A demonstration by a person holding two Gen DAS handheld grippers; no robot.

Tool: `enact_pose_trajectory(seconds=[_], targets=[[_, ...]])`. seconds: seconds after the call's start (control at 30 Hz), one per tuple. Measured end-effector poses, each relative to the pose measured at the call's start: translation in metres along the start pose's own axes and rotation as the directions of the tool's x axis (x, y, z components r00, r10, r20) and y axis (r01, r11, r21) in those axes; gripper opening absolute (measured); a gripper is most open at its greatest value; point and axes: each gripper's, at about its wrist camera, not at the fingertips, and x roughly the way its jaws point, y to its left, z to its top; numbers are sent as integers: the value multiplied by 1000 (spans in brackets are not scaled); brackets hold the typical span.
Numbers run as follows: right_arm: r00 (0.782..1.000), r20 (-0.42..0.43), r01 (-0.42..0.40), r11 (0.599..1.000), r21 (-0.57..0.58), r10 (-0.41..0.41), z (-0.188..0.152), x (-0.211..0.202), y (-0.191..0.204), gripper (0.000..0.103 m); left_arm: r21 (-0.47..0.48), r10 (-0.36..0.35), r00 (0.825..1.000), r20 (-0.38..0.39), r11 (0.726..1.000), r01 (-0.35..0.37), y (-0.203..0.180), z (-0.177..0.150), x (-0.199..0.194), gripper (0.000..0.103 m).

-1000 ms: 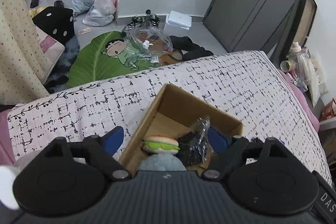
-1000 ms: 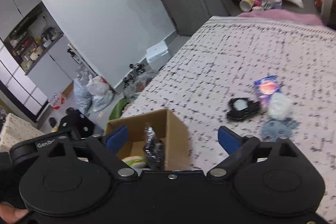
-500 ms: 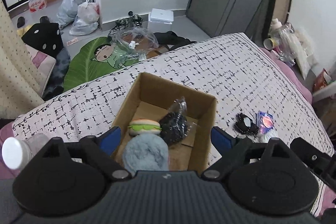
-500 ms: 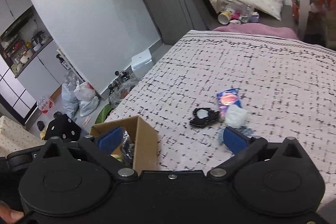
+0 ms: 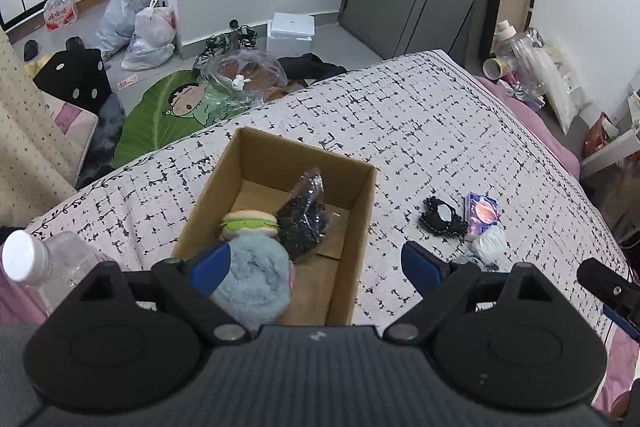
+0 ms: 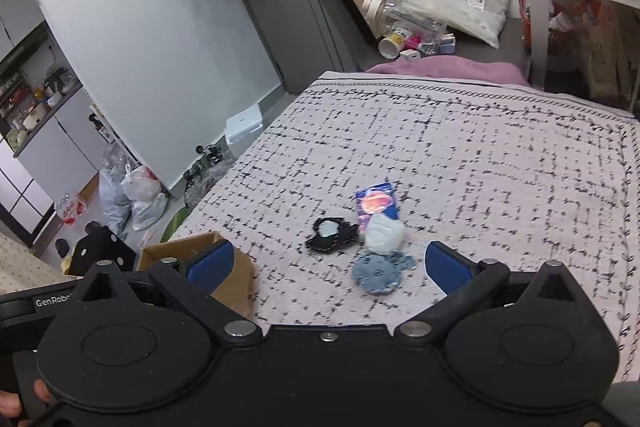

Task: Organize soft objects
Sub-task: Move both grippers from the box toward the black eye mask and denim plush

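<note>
Right wrist view: your right tool (image 6: pixel 326 265) gapes wide and empty, so centre it over the blue crochet piece (image 6: pixel 378 273) on the bed (image 6: pixel 500 167) before closing.

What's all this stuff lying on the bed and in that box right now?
cardboard box: one, brown, on the bedspread
burger plush: one, tan and green, in the box
fluffy ball: one, pale blue, in the box
wrapped bundle: one, black, in the box
black pouch: one, on the bedspread
tissue pack: one, blue
pale pompom: one
knitted piece: one, blue
water bottle: one, clear
left tool: open, over the box
right tool: open
</note>
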Motion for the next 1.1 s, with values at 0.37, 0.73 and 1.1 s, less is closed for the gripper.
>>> enact_pose_trajectory(seconds=[0.37,0.73,1.1], targets=[[999,4,31,998,51,-32,4,-8,-43,103,39,-7,1000,-16,999,7,-23,-5,3,91],[1000,-25,14,986,164,-10,1,4,-80,103,60,-49,998,-34,997,51,-46,-11,15,91],[994,-103,2,952,305,30,-8,38,-99,102,75,-125,992,-28,989,127,-70,-9,39,90]])
